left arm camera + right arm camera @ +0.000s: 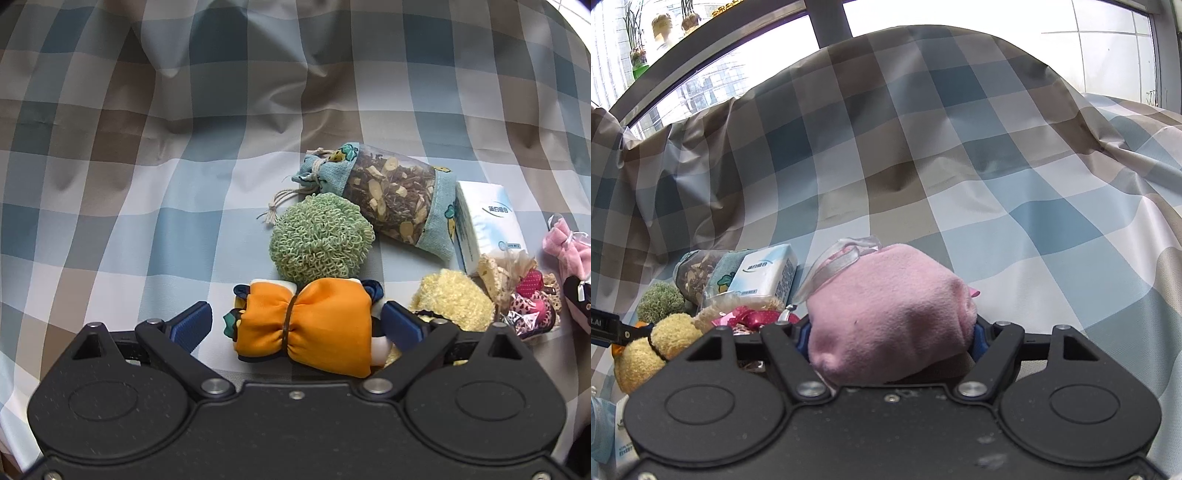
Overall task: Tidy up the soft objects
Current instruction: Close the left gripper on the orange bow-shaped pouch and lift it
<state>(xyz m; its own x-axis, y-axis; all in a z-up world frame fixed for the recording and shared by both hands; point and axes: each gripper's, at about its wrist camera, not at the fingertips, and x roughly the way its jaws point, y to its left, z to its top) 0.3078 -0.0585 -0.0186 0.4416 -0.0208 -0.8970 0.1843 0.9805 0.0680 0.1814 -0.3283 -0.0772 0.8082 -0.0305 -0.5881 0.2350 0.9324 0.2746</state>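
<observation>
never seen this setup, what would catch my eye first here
The orange fabric bundle lies between the open left gripper fingers. The right gripper is shut on a pink plush pouch. Behind the bundle, a green knitted scrubber touches a herb sachet.

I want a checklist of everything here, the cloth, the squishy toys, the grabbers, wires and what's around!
Surface: checked blue-and-tan cloth, wrinkled.
Job's things: orange bundle between the left gripper's fingers; pink pouch in the right gripper; green scrubber, yellow fluffy toy, herb sachet and tissue pack clustered together.
Clutter: red-and-pink wrapped bundle.
Grippers: left open around the orange bundle; right shut on the pink pouch.
Cables: nothing seen.
Surroundings: window, plants on sill.
</observation>
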